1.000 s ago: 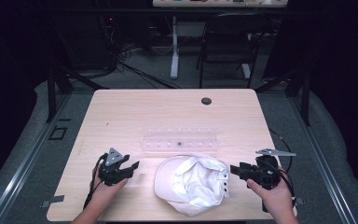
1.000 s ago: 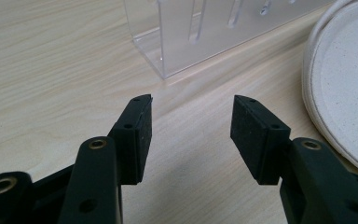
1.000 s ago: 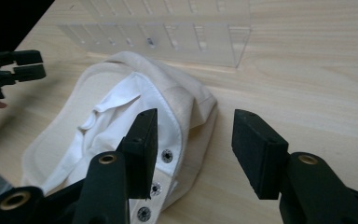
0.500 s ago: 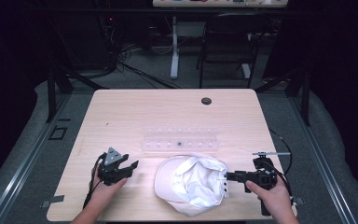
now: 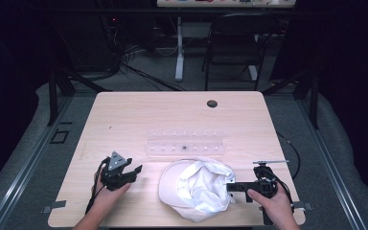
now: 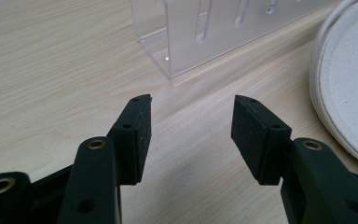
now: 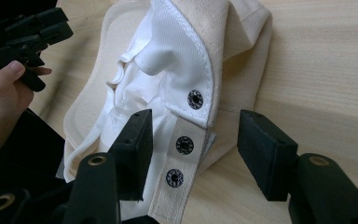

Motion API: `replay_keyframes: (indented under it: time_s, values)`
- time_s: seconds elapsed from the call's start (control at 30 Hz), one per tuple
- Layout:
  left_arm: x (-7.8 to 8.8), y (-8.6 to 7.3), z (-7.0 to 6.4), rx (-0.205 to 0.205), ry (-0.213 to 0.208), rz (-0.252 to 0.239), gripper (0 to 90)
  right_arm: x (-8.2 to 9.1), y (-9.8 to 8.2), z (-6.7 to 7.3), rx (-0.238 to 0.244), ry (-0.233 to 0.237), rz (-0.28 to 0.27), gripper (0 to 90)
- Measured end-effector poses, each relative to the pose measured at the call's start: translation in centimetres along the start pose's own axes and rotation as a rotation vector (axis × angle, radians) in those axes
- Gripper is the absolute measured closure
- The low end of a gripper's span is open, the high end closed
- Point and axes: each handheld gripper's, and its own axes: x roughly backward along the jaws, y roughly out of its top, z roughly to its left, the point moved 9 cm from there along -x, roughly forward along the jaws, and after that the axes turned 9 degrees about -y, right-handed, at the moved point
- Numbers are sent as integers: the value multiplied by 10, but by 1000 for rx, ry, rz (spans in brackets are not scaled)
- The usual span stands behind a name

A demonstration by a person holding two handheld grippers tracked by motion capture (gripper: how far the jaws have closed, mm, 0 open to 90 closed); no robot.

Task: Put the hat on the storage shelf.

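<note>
the cap lies upside down on the near middle of the desk, its white lining up and its snap strap toward the right. the right hand-held gripper sits at that strap; its jaws have just been opening and stand wide, the strap between them, the pads not pressing on it. the left hand-held gripper rests left of the cap, jaws wide over bare wood. a clear rack lies just beyond the cap.
</note>
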Motion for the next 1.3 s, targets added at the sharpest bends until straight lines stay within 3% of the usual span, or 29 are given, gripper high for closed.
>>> replay_keyframes:
  time_s: [0.23,0.4,0.53,0.77,0.93,1.17,1.3]
  values:
    - [0,0,0,-4,-1,3,483,-10,-3,0,-71,66,42,450]
    - [0,0,0,-5,-2,2,483,-15,-4,3,-95,96,56,453]
    - [0,0,0,-5,-2,2,483,-15,-5,9,-86,119,72,465]
    - [0,0,0,-6,-2,1,483,-2,3,23,-89,156,42,469]
    - [0,0,0,-6,-1,0,483,5,5,27,-67,168,44,539]
    - [0,0,0,-10,0,6,483,1,3,27,-52,133,74,688]
    - [0,0,0,-11,1,6,483,-3,3,27,-76,134,86,738]
